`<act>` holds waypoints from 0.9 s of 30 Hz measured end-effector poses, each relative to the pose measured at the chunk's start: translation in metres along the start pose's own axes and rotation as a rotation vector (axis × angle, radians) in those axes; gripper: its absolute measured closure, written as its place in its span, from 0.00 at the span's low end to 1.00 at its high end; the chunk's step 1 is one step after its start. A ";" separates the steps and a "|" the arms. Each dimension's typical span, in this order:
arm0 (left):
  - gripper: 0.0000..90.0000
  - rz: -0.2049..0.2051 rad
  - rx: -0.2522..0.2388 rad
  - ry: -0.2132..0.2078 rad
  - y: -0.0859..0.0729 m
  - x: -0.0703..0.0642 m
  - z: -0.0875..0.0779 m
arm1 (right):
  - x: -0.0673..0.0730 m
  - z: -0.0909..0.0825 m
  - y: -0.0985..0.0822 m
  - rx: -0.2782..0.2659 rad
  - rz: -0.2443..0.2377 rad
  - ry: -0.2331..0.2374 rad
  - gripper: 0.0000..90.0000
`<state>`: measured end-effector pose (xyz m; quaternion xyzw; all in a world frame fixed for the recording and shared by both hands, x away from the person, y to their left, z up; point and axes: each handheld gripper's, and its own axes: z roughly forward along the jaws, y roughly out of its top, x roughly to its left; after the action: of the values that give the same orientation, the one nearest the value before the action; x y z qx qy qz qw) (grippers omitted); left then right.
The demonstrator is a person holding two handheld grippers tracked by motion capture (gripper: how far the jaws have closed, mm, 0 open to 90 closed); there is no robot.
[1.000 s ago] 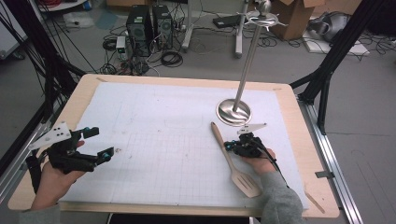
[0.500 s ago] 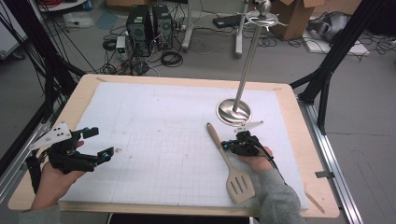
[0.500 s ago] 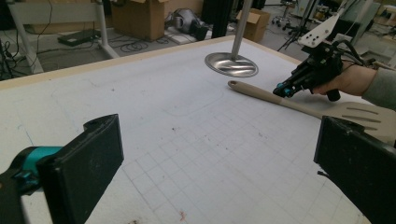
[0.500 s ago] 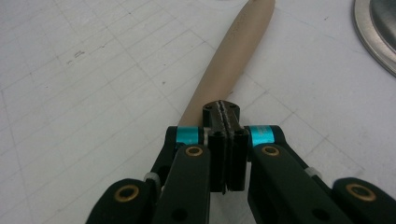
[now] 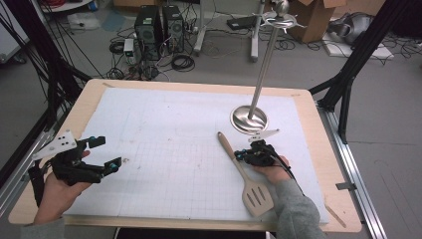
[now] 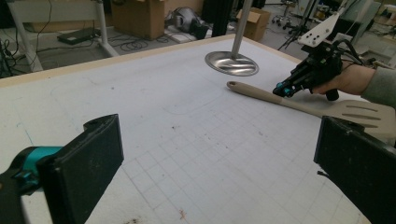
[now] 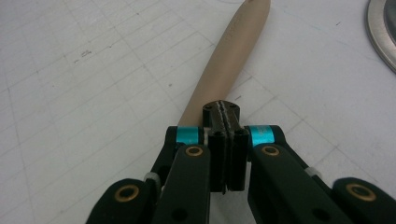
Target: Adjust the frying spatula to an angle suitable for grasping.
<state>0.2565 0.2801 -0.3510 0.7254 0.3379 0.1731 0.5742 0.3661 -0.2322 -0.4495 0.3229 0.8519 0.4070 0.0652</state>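
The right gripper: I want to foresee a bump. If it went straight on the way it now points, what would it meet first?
Probably the beige slotted spatula: the shut right gripper sits over its handle, pointing along it toward the rounded end. Whether they already touch is unclear.

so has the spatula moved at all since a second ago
Yes. The spatula has swung on the mat against the round stand base: its slotted head has slid left, away from the right claw's sleeve, while the handle tip lies about where it was.
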 end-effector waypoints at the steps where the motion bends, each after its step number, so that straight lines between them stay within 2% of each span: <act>1: 0.02 0.007 -0.002 0.004 0.000 0.000 -0.001 | 0.000 0.000 0.000 -0.001 -0.001 0.001 1.00; 7: 0.03 0.003 -0.017 0.008 0.001 0.000 -0.003 | 0.002 0.002 0.001 -0.001 -0.013 0.009 1.00; 14: 0.03 0.003 -0.011 0.005 0.001 0.000 -0.002 | 0.004 0.004 0.002 0.002 -0.029 0.025 1.00; 21: 0.03 0.001 -0.011 0.008 0.000 0.001 -0.004 | 0.007 0.004 0.005 0.023 -0.051 0.017 1.00; 27: 0.03 0.001 -0.010 0.010 0.000 0.001 -0.003 | 0.007 0.005 0.005 0.020 -0.060 0.017 1.00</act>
<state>0.2553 0.2833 -0.3500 0.7218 0.3392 0.1787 0.5762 0.3651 -0.2227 -0.4477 0.2943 0.8657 0.3993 0.0667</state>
